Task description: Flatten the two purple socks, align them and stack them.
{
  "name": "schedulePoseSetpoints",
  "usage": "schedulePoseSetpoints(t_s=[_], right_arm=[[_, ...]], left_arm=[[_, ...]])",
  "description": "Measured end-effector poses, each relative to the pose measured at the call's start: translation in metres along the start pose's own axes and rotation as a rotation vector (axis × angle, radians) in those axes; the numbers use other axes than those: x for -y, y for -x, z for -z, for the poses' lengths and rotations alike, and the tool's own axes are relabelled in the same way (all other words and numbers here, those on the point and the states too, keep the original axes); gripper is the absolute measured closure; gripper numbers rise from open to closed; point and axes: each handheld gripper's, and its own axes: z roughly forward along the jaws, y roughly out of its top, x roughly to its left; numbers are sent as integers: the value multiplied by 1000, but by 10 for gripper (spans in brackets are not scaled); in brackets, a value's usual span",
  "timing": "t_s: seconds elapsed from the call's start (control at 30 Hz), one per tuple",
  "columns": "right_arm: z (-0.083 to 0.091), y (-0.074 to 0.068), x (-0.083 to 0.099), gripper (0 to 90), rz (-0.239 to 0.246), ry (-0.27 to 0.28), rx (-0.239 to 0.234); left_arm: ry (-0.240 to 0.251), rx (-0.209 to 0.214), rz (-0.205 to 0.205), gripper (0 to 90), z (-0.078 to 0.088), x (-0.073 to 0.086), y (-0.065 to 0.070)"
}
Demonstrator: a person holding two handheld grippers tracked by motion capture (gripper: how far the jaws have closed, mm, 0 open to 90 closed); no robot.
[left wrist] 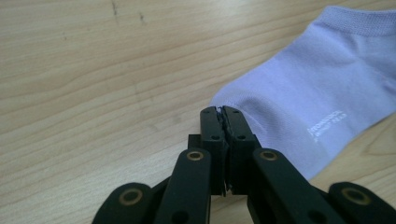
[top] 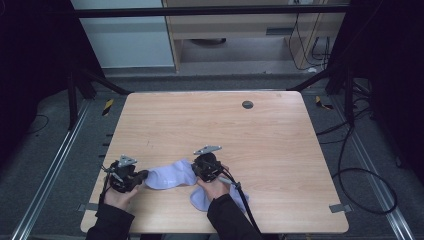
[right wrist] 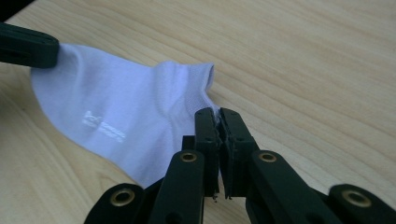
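Left hand-held gripper (left wrist: 220, 112) jaws clamped on lavender sock (left wrist: 322, 88) toe edge; right hand-held gripper (right wrist: 218, 114) clamped on its heel edge. Sock lies flat on wooden surface (top: 210, 125), near front edge.

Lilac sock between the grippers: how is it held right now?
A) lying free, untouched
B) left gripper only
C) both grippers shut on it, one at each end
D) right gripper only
C: the left gripper pinches one end of the lilac sock and the right gripper pinches the other.
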Motion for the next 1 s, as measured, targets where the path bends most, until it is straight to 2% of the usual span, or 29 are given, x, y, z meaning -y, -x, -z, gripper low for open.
schedulePoseSetpoints(t_s=[0.13, 0.23, 0.37, 0.57, 0.83, 1.0], right_arm=[[17, 2, -5, 871, -1, 17, -9], [32, 5, -8, 871, 5, 36, -11], [51, 10, -8, 871, 25, 49, -14], [80, 20, 2, 872, 49, 56, 2], [111, 37, 21, 872, 21, 69, 25], [125, 41, 28, 872, 20, 65, 36]], left_arm=[[26, 21, -2, 876, 6, -5, 6], [52, 45, -18, 876, 12, -10, 16], [62, 75, -37, 876, 13, -16, 28], [67, 102, -82, 876, 13, -22, 52], [56, 139, -133, 876, 11, -29, 79], [46, 159, -161, 876, 10, -31, 92]])
